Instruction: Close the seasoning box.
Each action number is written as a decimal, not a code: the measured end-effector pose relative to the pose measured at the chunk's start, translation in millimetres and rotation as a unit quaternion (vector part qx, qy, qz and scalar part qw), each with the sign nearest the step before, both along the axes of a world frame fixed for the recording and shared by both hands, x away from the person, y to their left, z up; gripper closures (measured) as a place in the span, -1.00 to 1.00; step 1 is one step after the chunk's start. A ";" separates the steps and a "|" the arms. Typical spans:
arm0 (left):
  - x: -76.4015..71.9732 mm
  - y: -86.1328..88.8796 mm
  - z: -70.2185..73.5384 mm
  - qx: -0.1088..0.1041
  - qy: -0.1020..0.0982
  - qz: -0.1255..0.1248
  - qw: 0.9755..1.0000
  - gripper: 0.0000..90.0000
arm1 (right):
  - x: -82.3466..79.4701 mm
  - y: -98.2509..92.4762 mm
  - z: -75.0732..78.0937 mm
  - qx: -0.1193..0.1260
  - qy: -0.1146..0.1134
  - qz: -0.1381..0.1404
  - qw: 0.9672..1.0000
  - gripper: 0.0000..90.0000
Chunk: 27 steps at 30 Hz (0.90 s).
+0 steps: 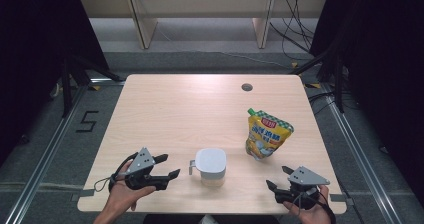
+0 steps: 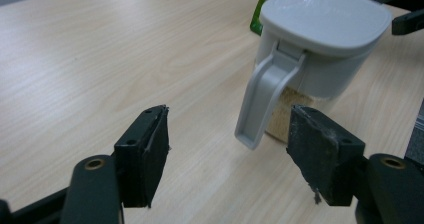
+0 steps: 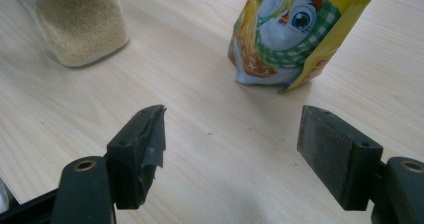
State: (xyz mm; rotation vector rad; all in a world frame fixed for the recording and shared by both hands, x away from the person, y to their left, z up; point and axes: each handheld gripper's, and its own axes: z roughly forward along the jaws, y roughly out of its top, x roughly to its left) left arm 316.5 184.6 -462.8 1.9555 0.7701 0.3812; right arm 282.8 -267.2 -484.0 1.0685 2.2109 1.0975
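A clear jar with a grey-white lid (image 1: 210, 166) stands near the table's front edge, holding pale grains; its grey handle (image 2: 262, 100) points toward my left gripper. My left gripper (image 1: 167, 166) sits just left of the jar, open, nothing between its jaws, the handle a little ahead of them (image 2: 230, 154). A yellow stand-up pouch with a green spout (image 1: 267, 134) stands right of the jar, printed with a cartoon chicken (image 3: 295, 29). My right gripper (image 1: 277, 178) rests at the front right, open and empty (image 3: 232, 144), short of the pouch.
The light wooden table (image 1: 190, 109) has a round cable hole (image 1: 246, 87) at the back right. Beyond it are wooden table legs and loose cables on a grey floor. The other gripper's black jaw tips (image 2: 400, 9) show past the jar.
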 end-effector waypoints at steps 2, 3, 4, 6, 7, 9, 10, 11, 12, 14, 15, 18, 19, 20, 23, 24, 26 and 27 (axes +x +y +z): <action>-1.5 0.6 -3.4 0.005 0.005 0.004 1.000 -0.32 | 0.5 0.0 -0.3 -0.001 -0.003 0.004 1.000 -0.37; -1.6 1.1 -5.0 0.012 0.001 -0.003 1.000 -0.33 | 0.6 0.1 -0.4 -0.001 -0.001 0.007 1.000 -0.37; -2.5 0.7 -6.6 0.011 0.005 0.000 1.000 -0.34 | 0.9 -0.1 -0.6 -0.003 -0.001 0.007 1.000 -0.37; -4.0 -0.1 -8.6 0.012 0.010 0.002 1.000 -0.35 | 0.9 -0.2 -0.5 -0.001 -0.002 0.009 1.000 -0.37; -3.9 0.1 -9.2 0.018 0.007 -0.002 1.000 -0.35 | 0.7 -0.3 -0.4 -0.002 -0.003 0.007 1.000 -0.37; -5.2 -1.1 -12.6 0.018 0.011 -0.003 1.000 -0.37 | 0.9 -1.0 -0.3 -0.004 -0.007 0.004 1.000 -0.37; -6.2 -1.5 -13.2 0.022 0.012 -0.001 1.000 -0.37 | 1.0 -1.1 -0.3 -0.004 -0.007 0.004 1.000 -0.37; -7.0 -1.8 -14.2 0.021 0.015 -0.002 1.000 -0.38 | 1.1 -1.2 -0.3 -0.004 -0.006 0.004 1.000 -0.37; -6.5 -0.8 -14.7 0.031 0.006 -0.008 0.999 -0.38 | 1.3 -1.3 -0.3 -0.005 -0.005 0.006 1.000 -0.37; -7.7 -0.7 -15.6 0.031 0.008 -0.007 0.999 -0.39 | 1.2 -1.3 -0.5 -0.005 -0.004 0.005 1.000 -0.39; -8.2 -0.3 -16.7 0.030 0.008 -0.007 1.000 -0.39 | 0.9 -0.9 -0.6 -0.003 -0.002 0.005 1.000 -0.39; -11.2 1.0 -21.2 0.031 0.018 -0.008 0.999 -0.40 | 1.6 -1.5 -1.0 -0.004 0.000 0.007 1.000 -0.43; -12.0 1.8 -23.6 0.033 0.020 -0.009 0.999 -0.40 | 1.3 -1.2 -1.4 0.001 0.007 0.007 1.000 -0.43; -11.7 2.6 -25.5 0.034 0.018 -0.009 0.999 -0.40 | 2.6 -2.0 -1.9 -0.004 -0.003 0.009 1.000 -0.44; -12.5 6.3 -27.4 0.048 0.018 -0.013 0.999 -0.41 | 3.4 -1.7 -3.4 -0.005 0.007 0.010 1.000 -0.49; -12.3 7.1 -27.1 0.052 0.018 -0.017 0.998 -0.42 | 3.8 -1.5 -4.2 -0.004 0.010 0.013 1.000 -0.49; -13.6 4.8 -30.1 0.042 0.022 -0.009 0.999 -0.42 | 3.8 -1.2 -5.2 -0.008 0.022 0.014 1.000 -0.51; -13.6 4.8 -30.1 0.042 0.022 -0.009 0.999 -0.42 | 3.1 -0.4 -5.6 -0.004 0.032 0.011 0.999 -0.51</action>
